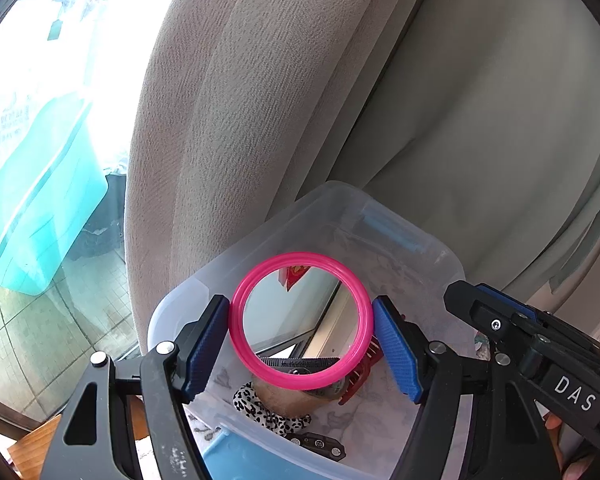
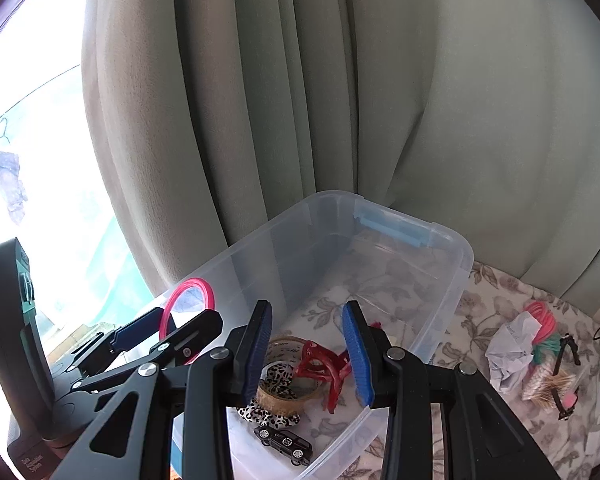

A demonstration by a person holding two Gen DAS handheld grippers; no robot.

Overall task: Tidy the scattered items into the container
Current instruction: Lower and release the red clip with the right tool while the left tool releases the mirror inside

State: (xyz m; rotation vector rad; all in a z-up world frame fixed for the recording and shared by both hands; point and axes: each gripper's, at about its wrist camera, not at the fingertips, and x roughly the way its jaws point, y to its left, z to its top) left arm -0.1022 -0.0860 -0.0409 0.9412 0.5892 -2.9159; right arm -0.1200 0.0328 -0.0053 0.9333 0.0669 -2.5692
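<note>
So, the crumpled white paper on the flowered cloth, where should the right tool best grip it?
Grip the paper across its bulky middle, the open right tool coming from above, I think. It is a loose wad lying on the cloth, and pink bands lie against its right side, so keep left of them.

The left gripper [image 1: 302, 350] clamps a round pink-rimmed mirror [image 1: 300, 320] between its blue pads above a clear plastic container [image 1: 380, 224] holding a leopard-print scrunchie [image 1: 260, 412] and red hair claw [image 1: 360, 376]
</note>
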